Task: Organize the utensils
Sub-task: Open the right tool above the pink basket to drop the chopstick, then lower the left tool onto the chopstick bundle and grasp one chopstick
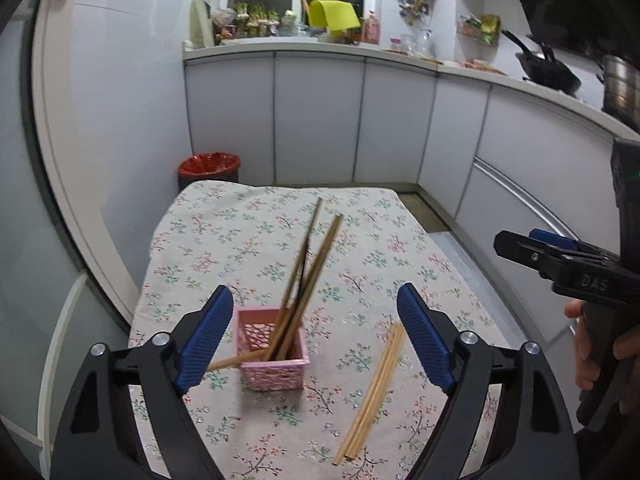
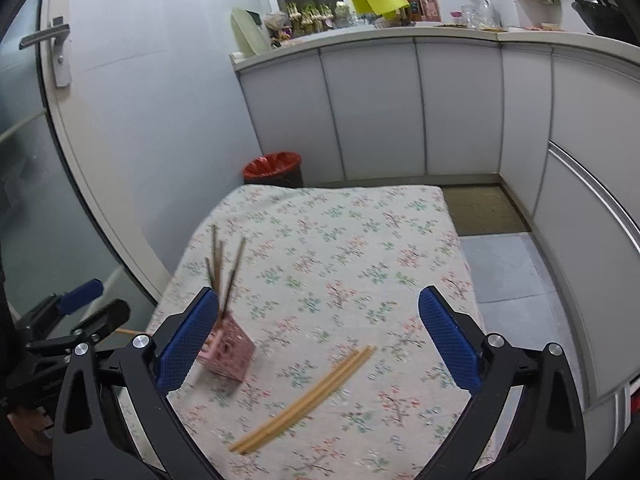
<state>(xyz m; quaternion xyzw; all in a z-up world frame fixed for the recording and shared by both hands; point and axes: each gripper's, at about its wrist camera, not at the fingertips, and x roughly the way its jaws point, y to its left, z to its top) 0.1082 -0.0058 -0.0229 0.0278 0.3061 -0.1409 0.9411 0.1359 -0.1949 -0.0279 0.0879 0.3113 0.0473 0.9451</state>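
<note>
both grippers' fingers are spread wide and pinch nothing, the left gripper above a pink basket of chopsticks, the right gripper above loose bamboo chopsticks.

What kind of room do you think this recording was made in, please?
Most likely a small home kitchen. A counter runs along two walls above plain white cabinets, a black wok stands on it at the right, and a bin with a red liner stands in the corner.
</note>
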